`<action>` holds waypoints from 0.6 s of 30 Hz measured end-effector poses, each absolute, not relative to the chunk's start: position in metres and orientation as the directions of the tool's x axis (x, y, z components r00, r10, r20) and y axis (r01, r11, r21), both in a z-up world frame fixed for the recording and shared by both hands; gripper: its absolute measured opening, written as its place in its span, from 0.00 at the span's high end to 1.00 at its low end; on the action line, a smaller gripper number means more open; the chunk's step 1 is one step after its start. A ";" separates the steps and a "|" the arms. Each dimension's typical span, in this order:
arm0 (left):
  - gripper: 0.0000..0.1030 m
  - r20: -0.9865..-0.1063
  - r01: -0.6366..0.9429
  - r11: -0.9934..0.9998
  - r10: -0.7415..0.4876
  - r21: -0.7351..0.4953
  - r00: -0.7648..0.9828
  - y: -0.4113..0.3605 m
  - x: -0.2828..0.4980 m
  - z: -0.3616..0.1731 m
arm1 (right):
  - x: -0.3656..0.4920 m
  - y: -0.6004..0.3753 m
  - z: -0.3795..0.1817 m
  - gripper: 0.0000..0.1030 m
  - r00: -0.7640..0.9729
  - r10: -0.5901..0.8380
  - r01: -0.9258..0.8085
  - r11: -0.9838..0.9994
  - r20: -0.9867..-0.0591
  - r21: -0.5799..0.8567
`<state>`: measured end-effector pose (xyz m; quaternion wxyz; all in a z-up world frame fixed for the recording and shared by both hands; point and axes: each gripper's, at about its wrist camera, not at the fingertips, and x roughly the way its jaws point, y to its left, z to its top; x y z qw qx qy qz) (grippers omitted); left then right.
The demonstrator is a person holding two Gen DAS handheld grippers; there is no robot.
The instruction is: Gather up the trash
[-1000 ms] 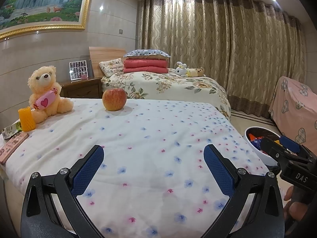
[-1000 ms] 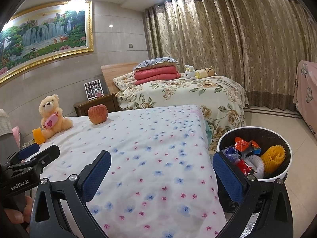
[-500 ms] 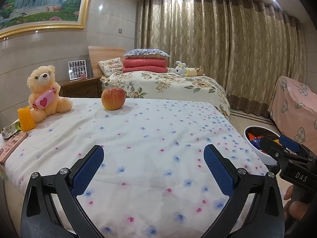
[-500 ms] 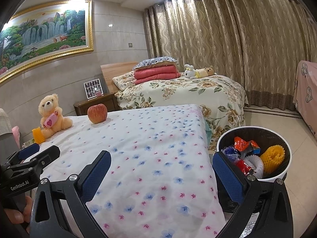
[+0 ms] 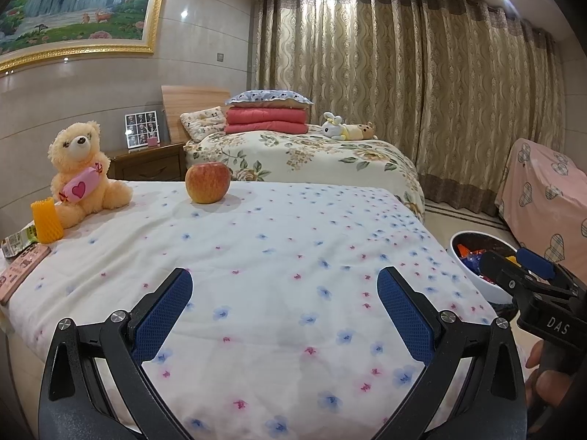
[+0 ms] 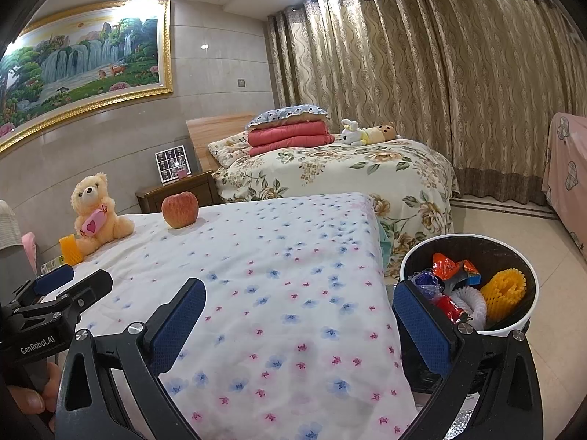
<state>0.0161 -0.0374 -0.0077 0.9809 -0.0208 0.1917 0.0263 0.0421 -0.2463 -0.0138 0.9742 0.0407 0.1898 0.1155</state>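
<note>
My left gripper [image 5: 284,311] is open and empty above the near end of the flowered bed sheet [image 5: 279,242]. An orange foam fruit net [image 5: 46,220], a green wrapper [image 5: 16,242] and a pink flat pack [image 5: 22,273] lie at the bed's left edge, far left of the gripper. My right gripper [image 6: 299,324] is open and empty over the bed's near right corner. A white trash bin [image 6: 528,319] on the floor to the right holds wrappers and a yellow foam net [image 6: 504,293]; the bin also shows in the left wrist view [image 5: 473,282].
A red apple [image 5: 207,182] and a teddy bear [image 5: 82,172] sit on the bed's far side. A second bed [image 5: 304,157] with folded quilts stands behind, a nightstand [image 5: 150,163] between. Curtains and a pink covered chair [image 5: 546,198] are on the right.
The left wrist view has shifted slightly to the left, so the apple and teddy sit a little further left in frame. Both grippers stay open.
</note>
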 end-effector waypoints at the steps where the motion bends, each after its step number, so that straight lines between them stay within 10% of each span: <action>1: 0.00 -0.377 -0.060 0.998 0.044 -0.031 0.925 -0.038 0.016 -0.008 | 0.042 -0.246 -0.014 0.00 0.901 0.242 -0.210 0.970 -0.361 0.125; 18: 0.00 -0.381 -0.056 0.998 0.040 -0.031 0.924 -0.038 0.017 -0.009 | 0.043 -0.248 -0.013 0.00 0.897 0.241 -0.208 0.970 -0.371 0.127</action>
